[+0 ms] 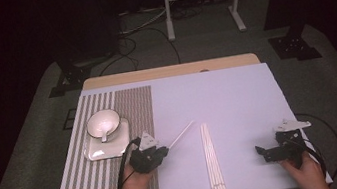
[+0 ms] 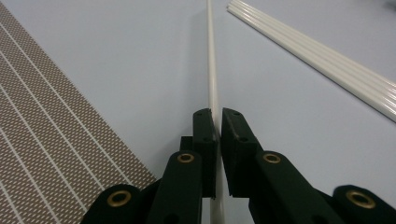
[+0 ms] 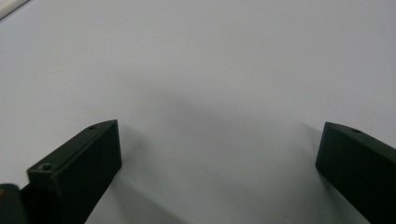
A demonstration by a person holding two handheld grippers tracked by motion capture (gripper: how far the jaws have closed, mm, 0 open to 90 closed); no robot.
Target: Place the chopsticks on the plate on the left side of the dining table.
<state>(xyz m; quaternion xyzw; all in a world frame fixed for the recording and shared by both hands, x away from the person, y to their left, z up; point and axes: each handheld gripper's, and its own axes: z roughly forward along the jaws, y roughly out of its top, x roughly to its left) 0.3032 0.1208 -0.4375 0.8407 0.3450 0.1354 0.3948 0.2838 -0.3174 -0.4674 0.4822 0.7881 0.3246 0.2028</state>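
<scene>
One white stick is pinched in our left claw, jaws nearly closed on its near end, as the left gripper view shows. It is pointing away and to the right over the bare table, apart from the bundle of white sticks lying just to its right. We are judging the step as carrying this single stick toward the place setting on the striped placemat, where a white bowl with a spoon in it is sitting on a white square plate.

We are keeping the grip firm, since a thin round stick can swivel between flat jaws. We are lifting the far tip before swinging so it isn't dragging or knocking the bundle, then swinging slowly and watching the bowl rim. Our right claw is resting wide open on the table, holding nothing, well clear of the bundle.
</scene>
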